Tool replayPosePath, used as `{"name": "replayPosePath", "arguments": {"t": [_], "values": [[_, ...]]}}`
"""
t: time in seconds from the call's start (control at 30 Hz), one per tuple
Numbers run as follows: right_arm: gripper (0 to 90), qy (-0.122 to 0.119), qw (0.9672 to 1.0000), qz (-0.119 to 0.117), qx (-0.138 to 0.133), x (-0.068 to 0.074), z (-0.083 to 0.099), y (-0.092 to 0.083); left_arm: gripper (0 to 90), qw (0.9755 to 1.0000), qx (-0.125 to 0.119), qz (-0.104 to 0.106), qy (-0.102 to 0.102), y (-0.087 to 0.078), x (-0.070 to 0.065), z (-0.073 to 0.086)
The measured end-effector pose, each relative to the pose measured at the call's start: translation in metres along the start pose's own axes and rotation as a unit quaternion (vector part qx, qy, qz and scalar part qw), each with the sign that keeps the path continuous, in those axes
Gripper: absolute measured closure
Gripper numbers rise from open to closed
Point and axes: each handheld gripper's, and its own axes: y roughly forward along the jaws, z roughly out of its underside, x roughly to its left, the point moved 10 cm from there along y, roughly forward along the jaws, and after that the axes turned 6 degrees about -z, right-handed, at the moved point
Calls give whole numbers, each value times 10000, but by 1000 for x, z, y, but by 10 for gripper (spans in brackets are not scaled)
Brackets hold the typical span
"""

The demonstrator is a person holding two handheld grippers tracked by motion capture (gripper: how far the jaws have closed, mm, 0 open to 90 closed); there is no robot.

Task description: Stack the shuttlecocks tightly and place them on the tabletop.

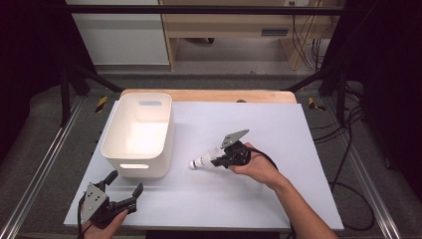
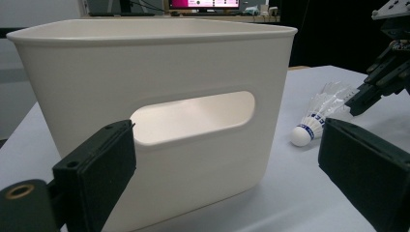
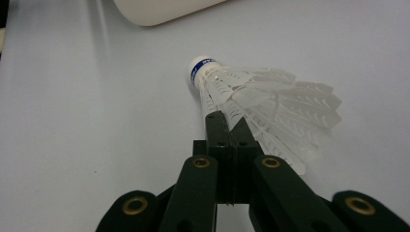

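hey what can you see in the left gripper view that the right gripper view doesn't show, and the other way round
Left gripper view alone: the bin's front wall with its handle slot, the left gripper's own open jaws, and a monitor far behind.

Right gripper view alone: the right gripper from behind, jaws shut on the shuttlecock's feather skirt.

Both: the white shuttlecock with its blue-banded cork, the white table sheet, part of the bin, and the right gripper, which the left gripper view catches at its right edge.
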Motion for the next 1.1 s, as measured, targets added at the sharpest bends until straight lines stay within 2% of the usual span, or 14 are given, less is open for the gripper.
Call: {"name": "replayPosePath", "arguments": {"t": [0.33, 0.97, 1.1], "values": [[897, -32, 9999, -147, 82, 6, 1, 3, 64, 10000, 2, -3, 6, 0, 0, 0], [884, -149, 9996, -66, 230, 14, -1, 9, 63, 10000, -15, -7, -2, 0, 0, -1], [837, -160, 9995, 4, 269, 14, -1, 8, 64, 10000, -17, -5, -3, 0, 0, -1]]}}
